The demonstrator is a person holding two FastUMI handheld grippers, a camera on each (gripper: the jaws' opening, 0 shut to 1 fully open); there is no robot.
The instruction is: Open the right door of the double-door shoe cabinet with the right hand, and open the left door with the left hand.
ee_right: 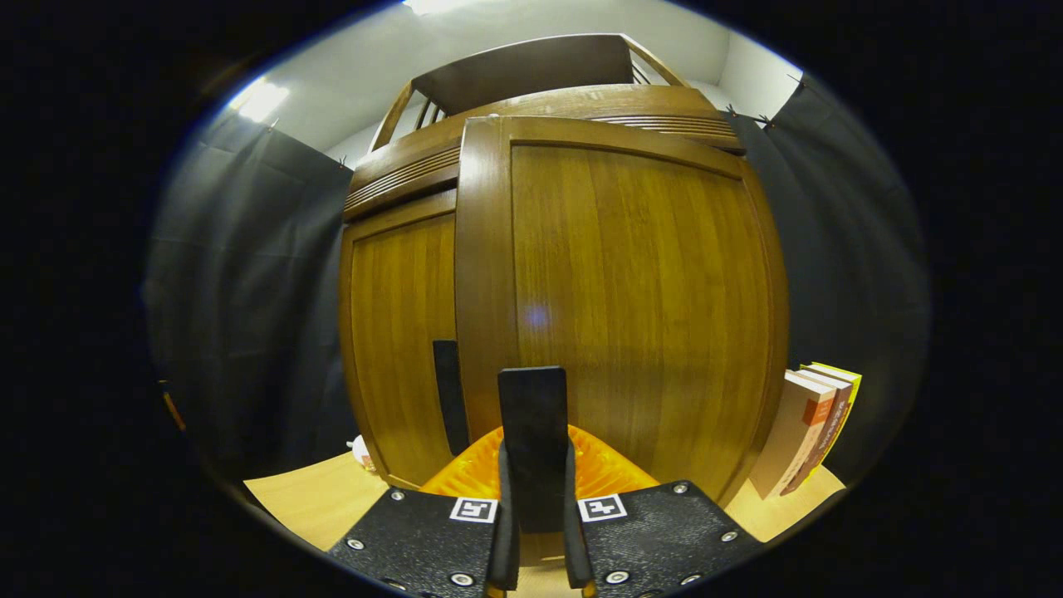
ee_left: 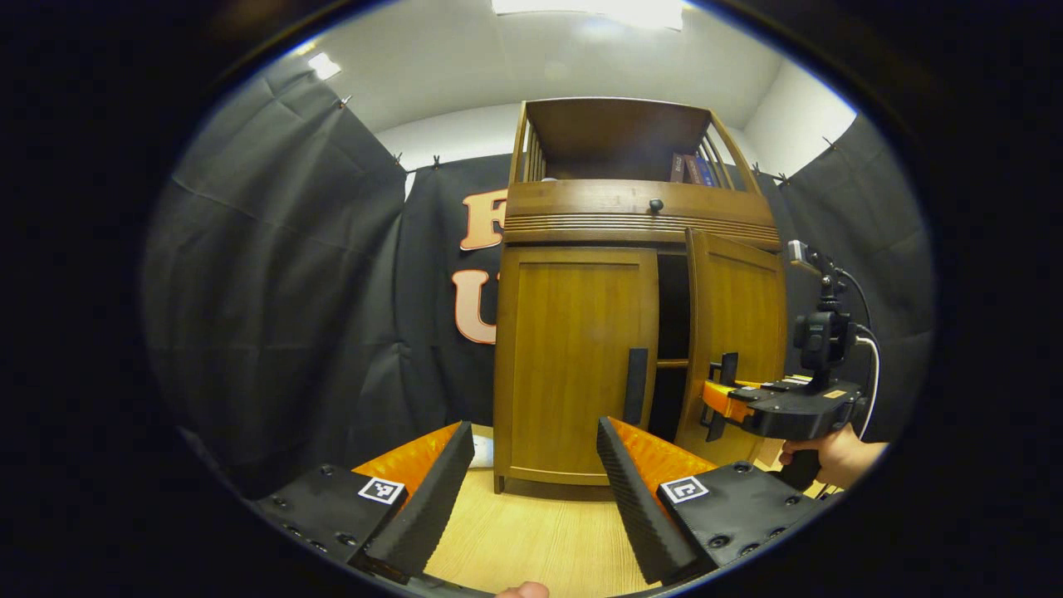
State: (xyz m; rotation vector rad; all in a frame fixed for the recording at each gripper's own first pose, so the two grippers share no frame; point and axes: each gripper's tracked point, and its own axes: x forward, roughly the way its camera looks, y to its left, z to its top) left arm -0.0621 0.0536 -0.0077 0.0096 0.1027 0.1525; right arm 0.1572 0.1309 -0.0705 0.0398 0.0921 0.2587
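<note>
While the right door [ee_left: 735, 349] of the shoe cabinet [ee_left: 639, 216] stands partly ajar at centre right of the left gripper view, the right tongs [ee_right: 536, 498] pinch its dark handle [ee_right: 533, 432], so the first step is judged under way. The left door [ee_left: 577, 365], frame centre, remains closed, handle [ee_left: 635, 386] untouched. The left tongs [ee_left: 536, 465] sit spread, well short of it.

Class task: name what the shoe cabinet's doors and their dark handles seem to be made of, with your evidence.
Right door, left door: wood or wood veneer, judging by vertical grain, with a satin varnish showing a soft glare. Right door handle, held in the right tongs, and left door handle: matte black, possibly plastic or painted metal.
</note>
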